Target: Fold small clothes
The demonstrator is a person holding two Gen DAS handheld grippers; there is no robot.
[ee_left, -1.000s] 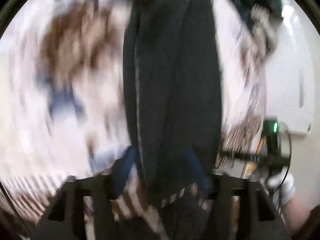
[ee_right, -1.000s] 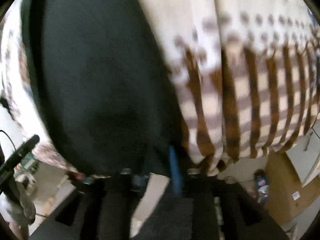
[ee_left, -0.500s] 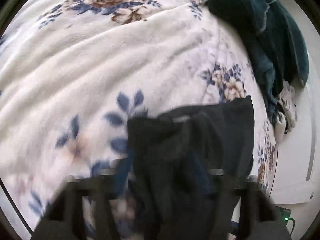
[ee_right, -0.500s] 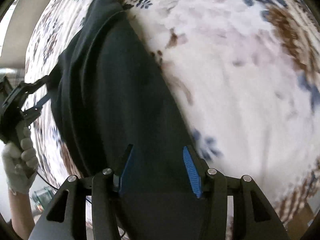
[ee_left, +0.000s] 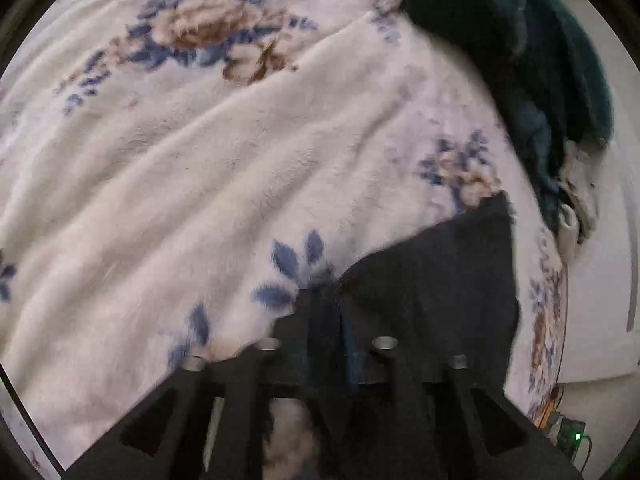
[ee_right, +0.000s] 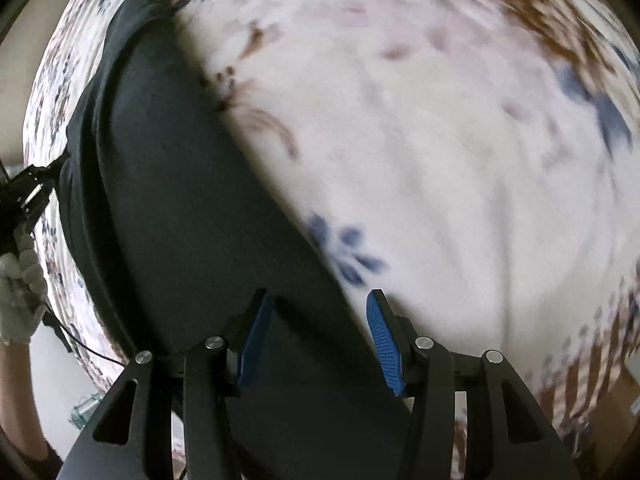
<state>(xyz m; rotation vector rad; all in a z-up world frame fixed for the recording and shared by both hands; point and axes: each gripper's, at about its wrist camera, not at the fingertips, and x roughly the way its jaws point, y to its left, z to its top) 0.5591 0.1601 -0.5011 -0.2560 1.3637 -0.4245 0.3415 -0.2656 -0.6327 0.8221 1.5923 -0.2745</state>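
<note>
A black garment (ee_left: pixel 440 292) lies spread on the floral blanket (ee_left: pixel 200 180); in the right wrist view the black garment (ee_right: pixel 180 200) runs from top left down to the bottom. My left gripper (ee_left: pixel 326 304) sits at its left edge, fingers close together with the black cloth between them, jaws opening. From the right wrist view the left gripper (ee_right: pixel 24 192) is at the garment's far corner. My right gripper (ee_right: pixel 316 320) stands open, its blue pads (ee_right: pixel 380 336) wide apart, with the garment's near end lying flat between and under them.
A heap of dark teal clothes (ee_left: pixel 520 60) lies at the blanket's far right, with a small pale piece (ee_left: pixel 576 200) below it. A gloved hand (ee_right: pixel 16 292) holds the left tool. The blanket's brown striped border (ee_right: pixel 580 360) marks the near right edge of the bed.
The black garment hung in front of both cameras; now it lies flat on the blanket. The right jaws let go and spread. The left fingers closed in at the garment's edge.
</note>
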